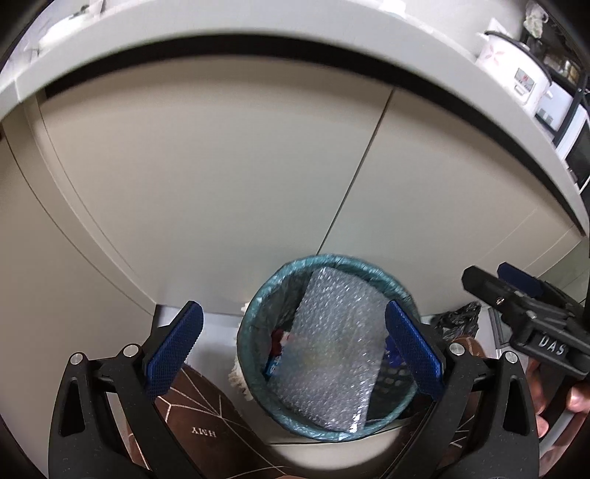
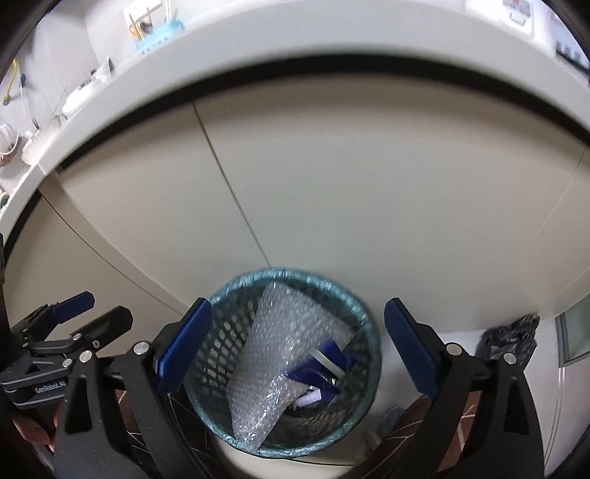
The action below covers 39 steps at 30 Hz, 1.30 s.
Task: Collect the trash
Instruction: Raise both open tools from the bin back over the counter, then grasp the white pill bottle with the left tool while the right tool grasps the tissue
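A round mesh trash bin point(image 1: 258, 306) with a teal liner stands on the floor below both grippers. A sheet of bubble wrap point(image 1: 332, 350) lies slanted inside it, over some red and blue packaging. In the right wrist view the bin point(image 2: 287, 274) also holds the bubble wrap point(image 2: 273, 353) and a dark blue wrapper point(image 2: 317, 368). My left gripper point(image 1: 293, 306) hangs above the bin, open and empty. My right gripper point(image 2: 298, 304) is also open above it, nothing between its pads. Each gripper shows in the other's view: the right gripper point(image 1: 494, 272) at the right edge, the left gripper point(image 2: 107, 306) at the left.
Beige cabinet doors point(image 1: 221, 177) rise right behind the bin under a white countertop point(image 1: 258, 22). A white rice cooker point(image 1: 516, 70) sits on it. A crumpled black bag point(image 2: 512, 339) lies on the floor to the right. A brown mat point(image 1: 199, 416) lies near the bin.
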Tool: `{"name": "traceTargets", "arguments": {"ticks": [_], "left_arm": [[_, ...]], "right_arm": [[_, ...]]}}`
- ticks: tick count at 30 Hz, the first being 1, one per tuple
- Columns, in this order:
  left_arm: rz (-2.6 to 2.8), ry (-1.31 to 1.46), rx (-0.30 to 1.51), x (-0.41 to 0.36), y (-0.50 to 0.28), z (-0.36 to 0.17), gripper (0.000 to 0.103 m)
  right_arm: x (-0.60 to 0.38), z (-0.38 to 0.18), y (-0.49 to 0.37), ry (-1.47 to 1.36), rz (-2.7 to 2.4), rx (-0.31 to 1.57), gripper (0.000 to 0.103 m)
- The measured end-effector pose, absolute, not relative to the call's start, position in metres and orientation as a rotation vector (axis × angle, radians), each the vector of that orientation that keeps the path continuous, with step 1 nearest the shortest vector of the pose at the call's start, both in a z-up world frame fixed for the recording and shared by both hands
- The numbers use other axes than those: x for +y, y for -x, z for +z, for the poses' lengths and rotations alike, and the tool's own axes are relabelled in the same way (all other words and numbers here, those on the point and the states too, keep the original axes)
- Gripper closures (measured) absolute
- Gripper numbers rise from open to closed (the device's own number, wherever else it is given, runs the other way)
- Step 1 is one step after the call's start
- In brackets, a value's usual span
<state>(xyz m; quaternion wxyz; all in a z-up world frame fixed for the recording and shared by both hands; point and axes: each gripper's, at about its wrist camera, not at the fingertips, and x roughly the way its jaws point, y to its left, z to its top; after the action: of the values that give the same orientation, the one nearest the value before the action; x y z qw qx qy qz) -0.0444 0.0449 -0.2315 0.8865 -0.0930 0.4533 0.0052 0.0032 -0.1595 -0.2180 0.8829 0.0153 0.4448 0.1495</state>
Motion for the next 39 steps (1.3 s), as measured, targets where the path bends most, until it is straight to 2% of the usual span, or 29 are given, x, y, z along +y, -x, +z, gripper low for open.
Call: {"name": "traceTargets", "arguments": {"ticks": [13,25,39], "left_arm": [[-0.004,0.152,0.791,0.033,0.033,-0.127,0.006],[0.001,0.151,0.718,0.037,-0.003,-0.047,0.006],[0.008,0.115,0.711,0.051,-0.078,-0.016,0.006]], "right_arm": [[-0.189,-0.108,-0.013,-0.043,0.302,0.766,0.012],[-0.193,-0.029,-0.050,-0.073,0.333,0.709,0.012],[-0.167,-0.010,-0.156,-0.035,0.309,0.770,0.012]]}}
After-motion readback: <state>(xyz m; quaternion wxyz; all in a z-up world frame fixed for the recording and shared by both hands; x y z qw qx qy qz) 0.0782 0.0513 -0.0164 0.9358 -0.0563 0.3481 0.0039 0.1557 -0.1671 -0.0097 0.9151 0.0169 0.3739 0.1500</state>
